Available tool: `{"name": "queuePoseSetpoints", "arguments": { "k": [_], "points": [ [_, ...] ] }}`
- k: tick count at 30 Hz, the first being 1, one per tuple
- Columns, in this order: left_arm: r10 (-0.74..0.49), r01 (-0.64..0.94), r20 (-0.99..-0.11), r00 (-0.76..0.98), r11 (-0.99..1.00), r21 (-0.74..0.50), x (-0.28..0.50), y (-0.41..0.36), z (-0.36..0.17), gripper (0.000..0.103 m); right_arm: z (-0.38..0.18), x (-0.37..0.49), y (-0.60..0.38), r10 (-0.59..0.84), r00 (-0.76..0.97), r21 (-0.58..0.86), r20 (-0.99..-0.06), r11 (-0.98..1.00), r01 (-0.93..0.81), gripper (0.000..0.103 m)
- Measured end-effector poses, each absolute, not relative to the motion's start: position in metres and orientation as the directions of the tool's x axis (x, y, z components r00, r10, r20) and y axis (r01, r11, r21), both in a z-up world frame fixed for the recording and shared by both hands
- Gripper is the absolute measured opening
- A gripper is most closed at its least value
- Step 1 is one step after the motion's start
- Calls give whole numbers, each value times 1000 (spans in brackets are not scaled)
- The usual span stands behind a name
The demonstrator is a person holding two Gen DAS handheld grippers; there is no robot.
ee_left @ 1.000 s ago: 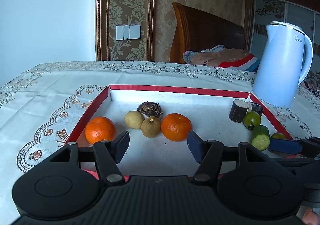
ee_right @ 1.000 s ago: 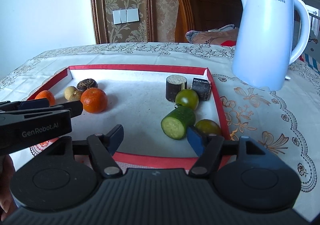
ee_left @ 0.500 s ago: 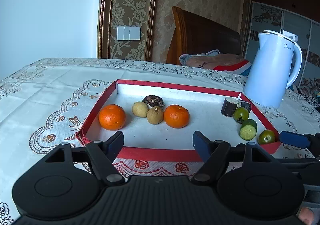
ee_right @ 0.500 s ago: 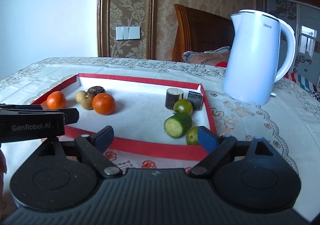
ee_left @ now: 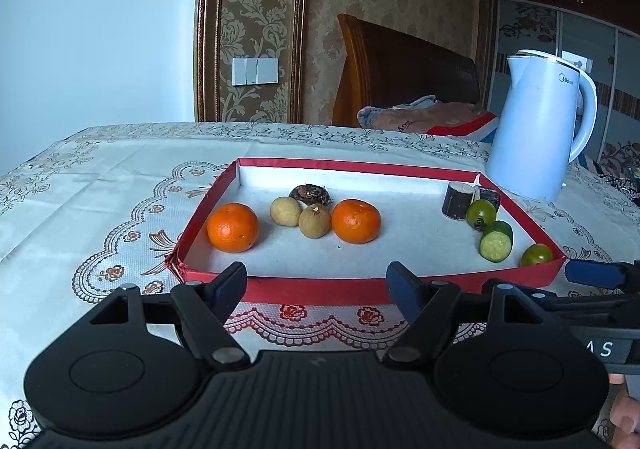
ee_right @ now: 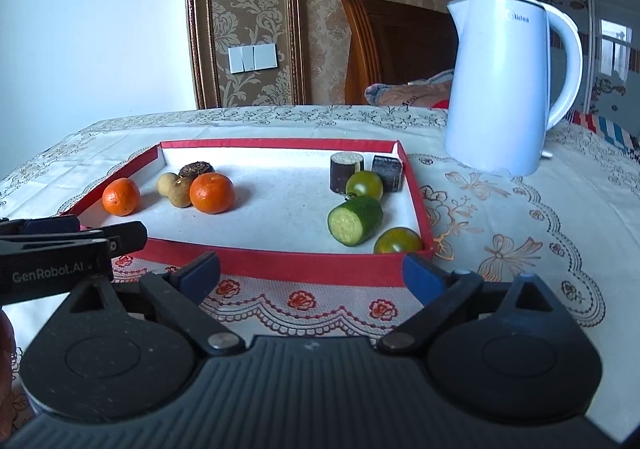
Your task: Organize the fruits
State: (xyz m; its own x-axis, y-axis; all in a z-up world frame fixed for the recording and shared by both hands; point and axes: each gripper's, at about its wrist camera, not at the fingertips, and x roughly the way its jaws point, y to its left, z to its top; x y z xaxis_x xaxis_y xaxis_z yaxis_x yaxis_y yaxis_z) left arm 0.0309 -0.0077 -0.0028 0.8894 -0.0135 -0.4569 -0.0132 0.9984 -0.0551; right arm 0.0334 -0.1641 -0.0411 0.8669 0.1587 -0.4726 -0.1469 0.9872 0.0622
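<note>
A red-walled tray (ee_left: 304,285) with a white floor sits on the worktop (ee_left: 100,185), which is covered by a pale embroidered cloth, and everything below is placed against that tray. In its left half, going left to right, lie an orange (ee_left: 232,227) close to the left wall, a pale round fruit (ee_left: 285,211), a dark brown wrinkled fruit (ee_left: 310,194) just behind it, a tan fruit (ee_left: 315,220) touching the pale one, and a second orange (ee_left: 355,220) just beside the tan fruit. The middle of the tray floor is bare. In the right half, near the far right corner, stand a short dark cylinder piece (ee_right: 346,171) and a dark block (ee_right: 387,172), with a green tomato (ee_right: 364,185) in front of them; nearer the front lies a cut cucumber piece (ee_right: 355,220), its pale cut face turned toward the cameras, and a second green tomato (ee_right: 397,240) sits in the tray's front right corner. Outside the tray, beyond its far right corner, a white kettle (ee_right: 502,89) stands upright on the cloth. The left gripper (ee_left: 316,285) hovers in front of the tray's near wall, toward its left and middle; its jaws have just been opening and are apart with nothing between them. The right gripper (ee_right: 310,273) hovers before the near wall too, toward the right; its jaws have also just been opening and stand wide, empty.
</note>
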Motion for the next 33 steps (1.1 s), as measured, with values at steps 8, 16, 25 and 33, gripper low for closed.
{"name": "queuePoseSetpoints", "arguments": {
  "k": [8, 16, 25, 33],
  "points": [
    [-6, -19, -454, 891, 999, -50, 30, -8, -2, 77, -42, 34, -165, 157, 864, 68, -478, 987, -142, 99],
    [2, -19, -444, 896, 999, -34, 30, -10, -2, 77, -43, 35, -166, 154, 863, 73, -481, 988, -135, 103],
    [11, -23, -439, 898, 999, -23, 29, -11, -2, 77, -44, 35, -166, 153, 862, 74, -483, 988, -134, 103],
    [22, -34, -438, 899, 999, -20, 29, -10, -2, 77, -44, 35, -166, 153, 862, 75, -483, 988, -134, 103]
  ]
}}
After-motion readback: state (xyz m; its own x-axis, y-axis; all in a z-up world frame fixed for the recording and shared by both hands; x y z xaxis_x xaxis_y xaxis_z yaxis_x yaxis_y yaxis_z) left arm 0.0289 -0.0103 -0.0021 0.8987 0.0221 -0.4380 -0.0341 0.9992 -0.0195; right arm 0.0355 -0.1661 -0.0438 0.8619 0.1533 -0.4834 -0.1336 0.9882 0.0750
